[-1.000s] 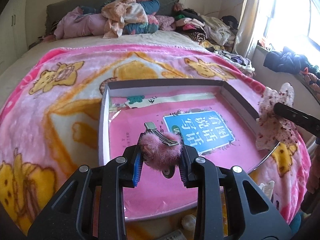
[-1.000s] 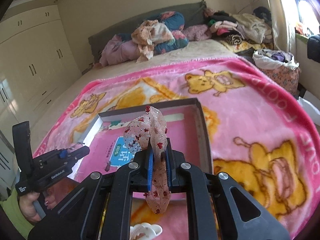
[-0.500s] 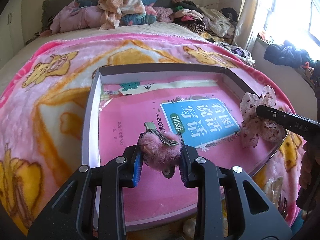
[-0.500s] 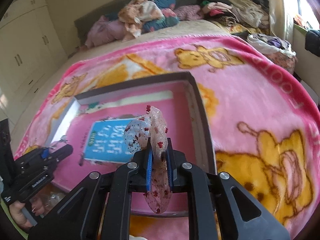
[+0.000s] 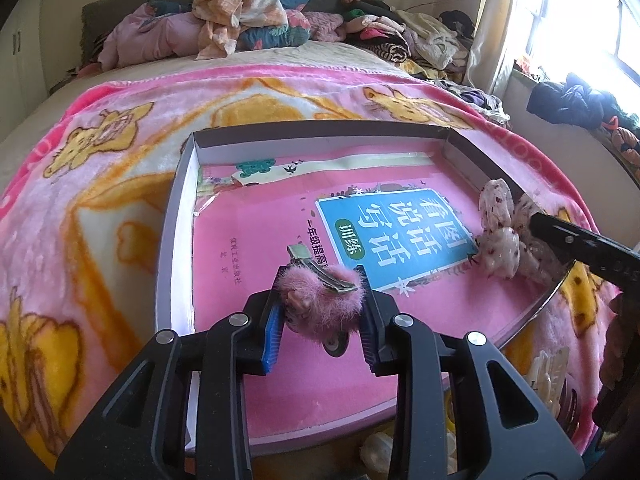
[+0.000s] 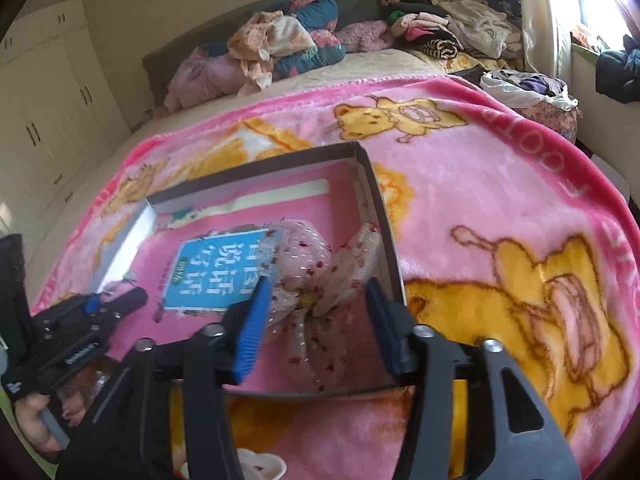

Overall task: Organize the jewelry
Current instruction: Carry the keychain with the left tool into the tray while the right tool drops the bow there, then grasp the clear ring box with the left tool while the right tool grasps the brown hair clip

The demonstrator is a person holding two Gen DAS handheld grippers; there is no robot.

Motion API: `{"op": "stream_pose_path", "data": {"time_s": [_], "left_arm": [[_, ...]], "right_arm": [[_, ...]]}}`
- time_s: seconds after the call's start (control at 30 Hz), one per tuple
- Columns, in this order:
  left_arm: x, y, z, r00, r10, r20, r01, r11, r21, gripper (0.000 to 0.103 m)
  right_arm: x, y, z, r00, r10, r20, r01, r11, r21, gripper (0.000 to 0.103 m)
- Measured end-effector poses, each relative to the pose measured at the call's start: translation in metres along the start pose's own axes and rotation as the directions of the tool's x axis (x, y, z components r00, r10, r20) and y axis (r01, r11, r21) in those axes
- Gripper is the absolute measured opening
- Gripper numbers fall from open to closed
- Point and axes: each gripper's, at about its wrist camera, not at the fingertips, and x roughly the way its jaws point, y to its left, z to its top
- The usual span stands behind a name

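A fuzzy clip (image 5: 322, 304) is clamped by the left gripper (image 5: 320, 308) above the box (image 5: 176, 216). The right gripper's (image 6: 316, 320) jaws have just been opened; a bow (image 6: 316, 276) lies between them, unpressed.

A pink bear-print blanket (image 5: 120, 184) covered the bed before me. Crumpled clothes (image 5: 240, 12) were heaped by the headboard, and cream wardrobes (image 6: 44, 112) stood on my left.

Bow (image 6: 320, 276) lies in box (image 6: 380, 216), on book (image 5: 400, 236).
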Motion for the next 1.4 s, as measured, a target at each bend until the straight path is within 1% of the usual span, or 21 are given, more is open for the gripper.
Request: {"op": "stream_pose_path", "data": {"time_s": [0.13,0.2,0.23,0.27,0.3,0.33,0.53,0.67,0.8,0.87,1.03,1.1,1.13,1.17,1.23,1.4], "left_arm": [[-0.003,-0.001,-0.002,1.0,0.001,0.009,-0.001,1.0,-0.002,0.028],[-0.007,-0.002,-0.004,1.0,0.001,0.018,-0.001,1.0,-0.004,0.032],[-0.01,-0.002,-0.004,1.0,0.002,0.024,-0.002,1.0,-0.007,0.04],[-0.012,-0.001,-0.005,1.0,0.0,0.029,0.001,1.0,-0.014,0.045],[-0.015,-0.001,-0.006,0.999,-0.002,0.032,0.002,1.0,-0.019,0.045],[-0.018,0.0,-0.007,0.999,0.0,0.036,0.001,1.0,-0.026,0.046],[-0.04,0.001,-0.015,0.997,0.011,0.074,-0.008,0.999,-0.031,0.061],[-0.055,-0.003,-0.021,0.994,0.015,0.104,-0.012,1.0,-0.025,0.07],[-0.07,-0.005,-0.028,0.992,0.019,0.128,-0.016,1.0,-0.022,0.072],[-0.076,-0.005,-0.031,0.99,0.023,0.139,-0.02,0.999,-0.025,0.081],[-0.086,-0.004,-0.036,0.988,0.024,0.15,-0.02,0.999,-0.025,0.082],[-0.091,-0.003,-0.039,0.988,0.024,0.155,-0.02,0.999,-0.029,0.085],[-0.093,-0.002,-0.04,0.987,0.025,0.157,-0.021,0.999,-0.031,0.088],[-0.094,-0.002,-0.041,0.987,0.026,0.158,-0.021,0.999,-0.032,0.089],[-0.097,-0.002,-0.045,0.987,0.028,0.159,-0.023,0.999,-0.031,0.089],[-0.103,0.001,-0.052,0.987,0.034,0.156,-0.029,0.999,-0.034,0.089]], "right_arm": [[-0.016,0.0,-0.003,0.999,0.004,0.039,-0.004,1.0,0.001,0.068],[-0.024,-0.001,-0.005,0.998,0.009,0.058,-0.009,1.0,0.003,0.069],[-0.028,-0.001,-0.006,0.998,0.012,0.062,-0.012,1.0,0.005,0.069],[-0.031,-0.001,-0.007,0.998,0.015,0.066,-0.015,1.0,0.006,0.072],[-0.036,-0.002,-0.008,0.997,0.019,0.074,-0.019,1.0,0.008,0.075],[-0.04,-0.002,-0.01,0.996,0.019,0.082,-0.02,1.0,0.009,0.08],[-0.06,0.001,-0.021,0.994,0.026,0.104,-0.026,1.0,-0.004,0.081],[-0.069,0.005,-0.028,0.994,0.04,0.103,-0.039,0.999,-0.011,0.081],[-0.08,0.01,-0.035,0.993,0.046,0.107,-0.043,0.999,-0.026,0.081],[-0.084,0.012,-0.037,0.993,0.047,0.11,-0.043,0.998,-0.036,0.081],[-0.098,0.017,-0.045,0.991,0.046,0.123,-0.04,0.998,-0.053,0.081],[-0.102,0.018,-0.047,0.991,0.049,0.126,-0.042,0.997,-0.058,0.081],[-0.105,0.019,-0.049,0.991,0.049,0.127,-0.041,0.997,-0.063,0.082],[-0.107,0.019,-0.051,0.991,0.048,0.129,-0.04,0.997,-0.065,0.087],[-0.112,0.021,-0.055,0.99,0.041,0.137,-0.031,0.997,-0.073,0.089],[-0.118,0.025,-0.067,0.991,0.044,0.125,-0.032,0.994,-0.1,0.089]]}}
